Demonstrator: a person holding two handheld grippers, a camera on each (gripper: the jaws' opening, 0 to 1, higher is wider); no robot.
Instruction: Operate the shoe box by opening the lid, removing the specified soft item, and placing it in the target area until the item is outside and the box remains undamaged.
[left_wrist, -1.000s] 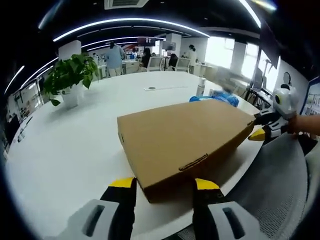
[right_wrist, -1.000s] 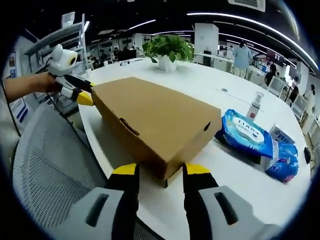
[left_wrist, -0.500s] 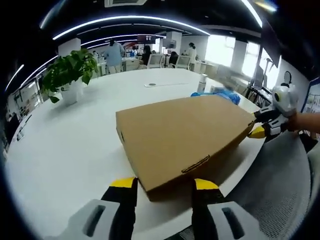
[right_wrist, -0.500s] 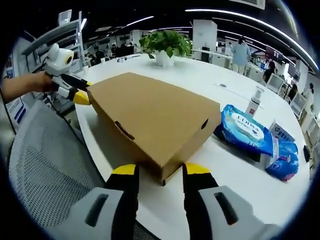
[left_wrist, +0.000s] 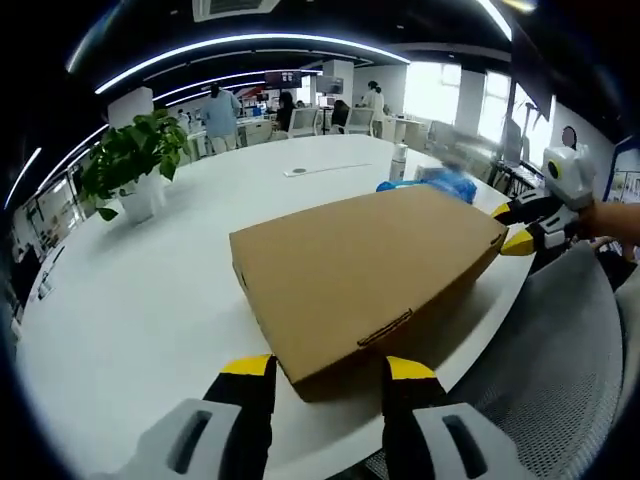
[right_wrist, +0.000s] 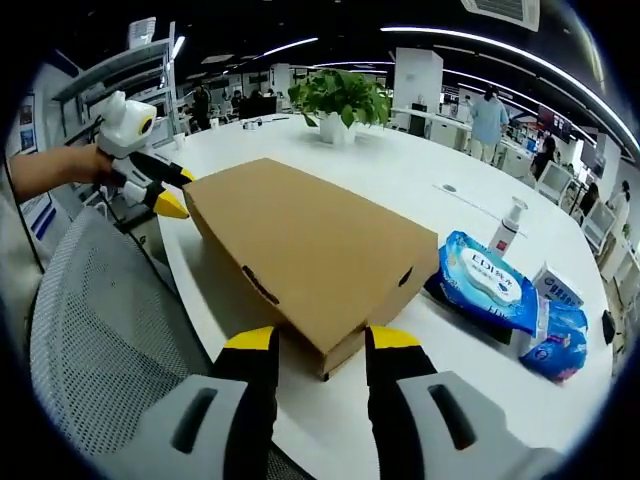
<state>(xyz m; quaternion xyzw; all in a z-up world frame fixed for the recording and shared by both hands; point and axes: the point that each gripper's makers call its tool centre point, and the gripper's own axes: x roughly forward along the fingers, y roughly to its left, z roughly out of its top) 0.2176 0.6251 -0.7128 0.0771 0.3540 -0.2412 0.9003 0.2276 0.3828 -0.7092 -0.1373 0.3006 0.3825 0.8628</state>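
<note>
A closed brown cardboard shoe box (left_wrist: 360, 270) lies on the white table (left_wrist: 150, 290), its lid down and a tab slot on the front edge. In the left gripper view one near corner of the box sits between the yellow-tipped jaws of my left gripper (left_wrist: 328, 368), which stand wide apart and open. My right gripper (left_wrist: 520, 232) is at the box's far right corner, held by a hand. In the right gripper view the box (right_wrist: 300, 250) has its other near corner between the open jaws of my right gripper (right_wrist: 320, 340). My left gripper (right_wrist: 160, 190) is at the box's far left corner.
A blue wet-wipes pack (right_wrist: 490, 285), a smaller blue pack (right_wrist: 560, 340) and a pump bottle (right_wrist: 505, 225) lie beyond the box. A potted plant (left_wrist: 135, 165) stands further back. A grey mesh chair (right_wrist: 100, 340) is at the table's edge. People stand in the background.
Both views have shifted slightly with the hands. The box still lies closed with a gripper at each end, and both pairs of jaws are as wide apart as before.
</note>
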